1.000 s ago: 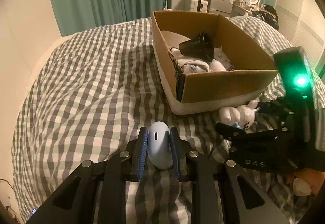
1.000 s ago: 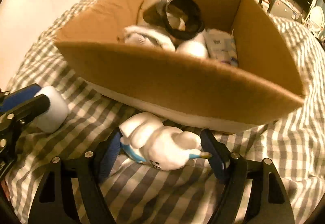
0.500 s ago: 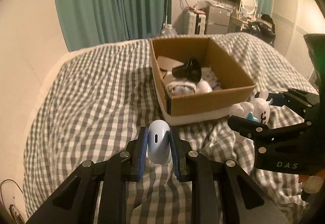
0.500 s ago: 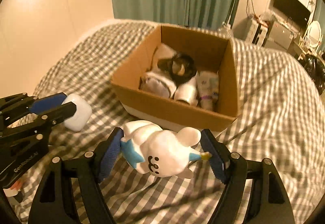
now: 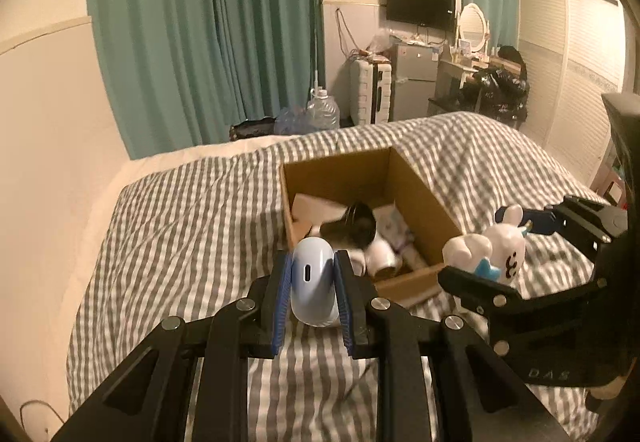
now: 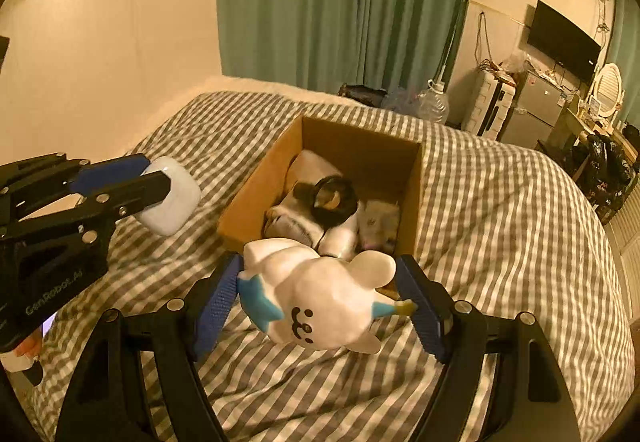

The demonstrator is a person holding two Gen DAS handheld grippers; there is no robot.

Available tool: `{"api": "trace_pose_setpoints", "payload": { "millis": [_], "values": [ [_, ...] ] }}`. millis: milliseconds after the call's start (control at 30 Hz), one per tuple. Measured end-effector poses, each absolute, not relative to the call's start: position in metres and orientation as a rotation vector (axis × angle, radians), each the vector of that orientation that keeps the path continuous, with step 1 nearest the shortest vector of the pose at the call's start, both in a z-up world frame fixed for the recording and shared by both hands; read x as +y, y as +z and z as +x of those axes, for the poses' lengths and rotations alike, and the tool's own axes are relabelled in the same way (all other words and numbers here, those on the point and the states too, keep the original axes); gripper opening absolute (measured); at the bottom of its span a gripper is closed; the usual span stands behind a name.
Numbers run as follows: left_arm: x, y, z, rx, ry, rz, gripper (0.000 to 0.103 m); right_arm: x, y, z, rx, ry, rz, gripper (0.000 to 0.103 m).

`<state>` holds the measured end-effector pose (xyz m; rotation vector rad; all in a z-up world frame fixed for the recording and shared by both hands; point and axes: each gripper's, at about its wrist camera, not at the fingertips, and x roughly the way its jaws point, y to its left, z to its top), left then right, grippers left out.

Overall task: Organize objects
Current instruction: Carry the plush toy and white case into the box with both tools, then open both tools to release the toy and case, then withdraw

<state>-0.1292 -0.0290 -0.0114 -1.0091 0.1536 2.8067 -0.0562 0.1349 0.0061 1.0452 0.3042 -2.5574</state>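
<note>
Here the left claw (image 5: 312, 282) grips a pale blue case (image 5: 312, 288); the right claw (image 6: 320, 300) clamps a white bunny figure (image 6: 320, 294).

Green curtains (image 5: 208, 33) hang behind a bed with a checked blanket (image 5: 180, 226), and a black TV (image 5: 420, 3), a small fridge (image 5: 412, 81) and big water bottles (image 5: 322, 113) stand far back.

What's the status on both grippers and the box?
Left gripper shut on pale blue case. Right gripper shut on white bunny figurine. Cardboard box ahead, open, part filled. Path clear.
</note>
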Motion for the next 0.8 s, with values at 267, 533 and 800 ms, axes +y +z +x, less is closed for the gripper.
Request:
{"api": "trace_pose_setpoints", "payload": {
  "millis": [267,533,800],
  "values": [
    [-0.012,-0.014,-0.183,0.205,2.76,-0.993,0.022,0.146,0.008,-0.109,0.257,-2.561,1.099,0.077],
    [-0.01,-0.045,-0.235,0.208,2.7,-1.078,0.022,0.157,-0.007,-0.184,0.108,-2.538,1.204,0.077],
    [-0.011,-0.072,-0.277,0.187,2.669,-1.118,0.022,0.144,-0.029,-0.238,0.097,-2.529,1.256,0.077]
  ]
}}
